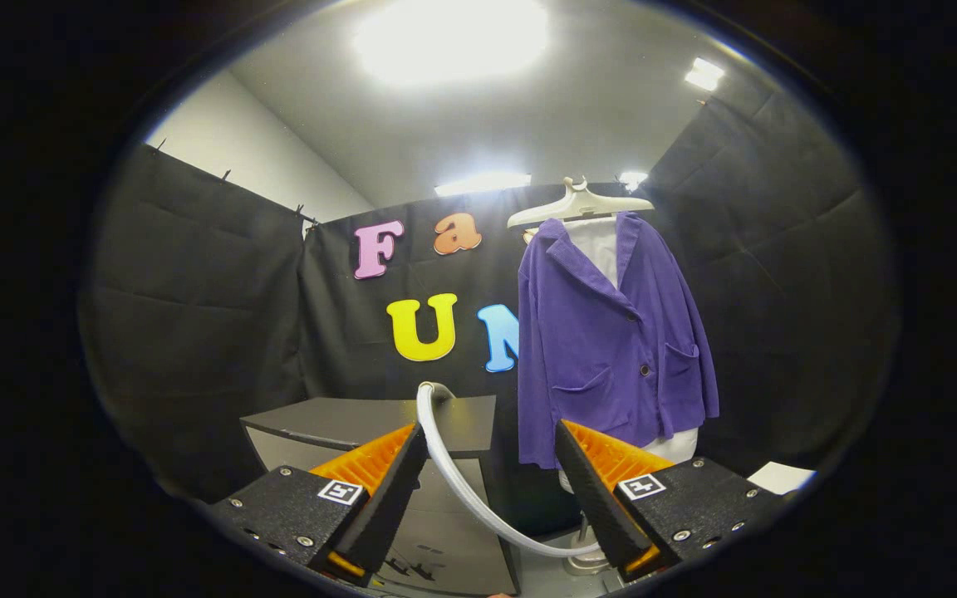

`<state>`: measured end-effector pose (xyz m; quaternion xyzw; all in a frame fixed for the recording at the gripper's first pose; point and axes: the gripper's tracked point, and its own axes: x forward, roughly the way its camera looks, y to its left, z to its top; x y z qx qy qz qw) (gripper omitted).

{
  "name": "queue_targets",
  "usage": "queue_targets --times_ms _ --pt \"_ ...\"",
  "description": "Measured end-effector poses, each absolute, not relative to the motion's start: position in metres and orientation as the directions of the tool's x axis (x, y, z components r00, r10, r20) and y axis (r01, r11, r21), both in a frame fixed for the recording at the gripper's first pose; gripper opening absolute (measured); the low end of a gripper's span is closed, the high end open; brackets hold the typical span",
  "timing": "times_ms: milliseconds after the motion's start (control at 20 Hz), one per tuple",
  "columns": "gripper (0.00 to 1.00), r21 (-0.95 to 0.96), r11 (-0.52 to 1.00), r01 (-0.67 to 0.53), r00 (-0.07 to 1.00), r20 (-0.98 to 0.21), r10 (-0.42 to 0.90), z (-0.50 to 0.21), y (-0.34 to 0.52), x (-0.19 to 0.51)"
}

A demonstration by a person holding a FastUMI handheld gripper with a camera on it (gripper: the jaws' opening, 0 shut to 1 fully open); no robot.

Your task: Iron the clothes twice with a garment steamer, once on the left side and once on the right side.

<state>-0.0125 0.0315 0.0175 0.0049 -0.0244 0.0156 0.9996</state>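
Booth walls of black cloth (196, 332) close in the space on three sides, with a plain grey ceiling (528, 116) above and bright ceiling lights (449, 37) glaring down. Against the back wall stands a dark cabinet (379, 423) with a flat top and a paler front. A white hose (462, 482) rises from behind the cabinet top, curves over, and runs down toward the floor, passing between the fingers and ending near a pale stand base (586, 563) low down by the right finger.

To the right of the cabinet, a purple jacket (611, 349) hangs upright on a pale hanger (580, 208), with a white garment (599, 245) showing at its collar and below its hem. The jacket has two front pockets and dark buttons. It hangs beyond the fingers, well ahead of them.

The gripper (491, 490) points forward and slightly upward toward the cabinet and jacket. Its two fingers stand wide apart, holding nothing; only the hose crosses the gap, farther back. A white sheet (782, 477) lies beyond the right finger.
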Motion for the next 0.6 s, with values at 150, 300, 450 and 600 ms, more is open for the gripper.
queue_targets --times_ms 150,300,450,600 --pt "0.95 0.004 1.000 -0.030 0.998 0.052 0.029 0.022 0.038 -0.014" --pt "0.95 0.022 0.998 -0.051 0.997 0.053 0.050 0.031 0.053 -0.015" --pt "0.95 0.016 0.998 -0.059 0.997 0.055 0.058 0.048 0.068 -0.011" --pt "0.95 0.007 0.998 -0.060 0.996 0.067 0.059 0.067 0.084 -0.010"
